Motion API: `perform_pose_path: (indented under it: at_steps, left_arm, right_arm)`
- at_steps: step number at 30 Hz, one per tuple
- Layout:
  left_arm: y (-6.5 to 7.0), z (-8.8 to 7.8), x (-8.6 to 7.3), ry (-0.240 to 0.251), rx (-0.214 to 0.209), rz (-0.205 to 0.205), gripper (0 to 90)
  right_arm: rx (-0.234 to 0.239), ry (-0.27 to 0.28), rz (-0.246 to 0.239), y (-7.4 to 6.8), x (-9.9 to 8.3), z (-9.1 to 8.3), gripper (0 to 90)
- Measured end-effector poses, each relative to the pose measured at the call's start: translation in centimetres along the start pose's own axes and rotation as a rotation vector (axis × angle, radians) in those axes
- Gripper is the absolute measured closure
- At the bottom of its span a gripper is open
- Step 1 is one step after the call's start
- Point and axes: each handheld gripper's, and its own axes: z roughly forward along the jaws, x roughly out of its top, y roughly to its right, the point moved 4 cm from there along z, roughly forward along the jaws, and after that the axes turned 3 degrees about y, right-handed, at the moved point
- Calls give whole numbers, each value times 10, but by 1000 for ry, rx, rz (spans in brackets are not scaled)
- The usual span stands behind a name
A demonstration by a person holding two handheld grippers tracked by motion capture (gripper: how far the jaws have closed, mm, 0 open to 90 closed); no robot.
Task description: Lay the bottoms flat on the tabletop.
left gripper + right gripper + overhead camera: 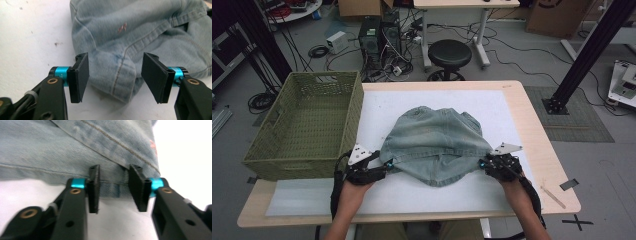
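While the person's two forearms come in from the near edge of the light wooden table (532,131), a faded, light-blue denim garment (437,142) lies bunched in a rounded heap on the white sheet (382,112) that covers most of the tabletop, roughly at its middle and a little toward the person. At the heap's left corner sits the left gripper (385,164), black with blue collars behind its pads and a grey three-cornered plate on top; seen from its own camera, the left gripper (115,75) has its jaws standing fairly wide, a folded, seamed corner of the denim garment (140,32) lying between them with clear gaps on both sides, so nothing is pinched. At the heap's right corner is the right gripper (482,163), built the same way. From its own camera the right gripper (113,188) shows its jaws parted to a moderate gap, the hemmed edge of the denim garment (62,152) lying just in front of the pads and partly between them; the pads do not press on the cloth there. A small reddish mark shows on the denim in both gripper views. Beside the white sheet, on the table's left end, stands an olive-green woven basket (262,145), well apart from the garment, its near corner just beside the left gripper.
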Motion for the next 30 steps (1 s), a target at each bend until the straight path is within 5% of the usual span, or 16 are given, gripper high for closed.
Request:
perform_pose_path:
  at_steps: [7,9,11,13,15,21,30]
  left_arm:
    - [4,10,-7,-99,-22,-5,409]
    - [5,14,-10,-145,-5,14,484]
    - [8,16,-13,-181,37,93,682]
    - [9,14,-13,-172,45,106,815]
    - [6,10,-12,-159,38,107,850]
    - [-2,-12,-4,-73,3,48,861]
    - [1,-38,-3,-21,-101,9,858]
  right_arm:
    - [31,9,54,7,-1,2,642]
    - [31,4,54,8,-1,1,747]
    - [29,5,32,9,-1,1,771]
    - [25,-1,16,8,-1,-1,798]
    - [25,-1,-1,8,-1,-6,844]
    - [42,-19,-35,6,-11,-23,859]
    - [8,-5,-85,2,-23,-61,859]
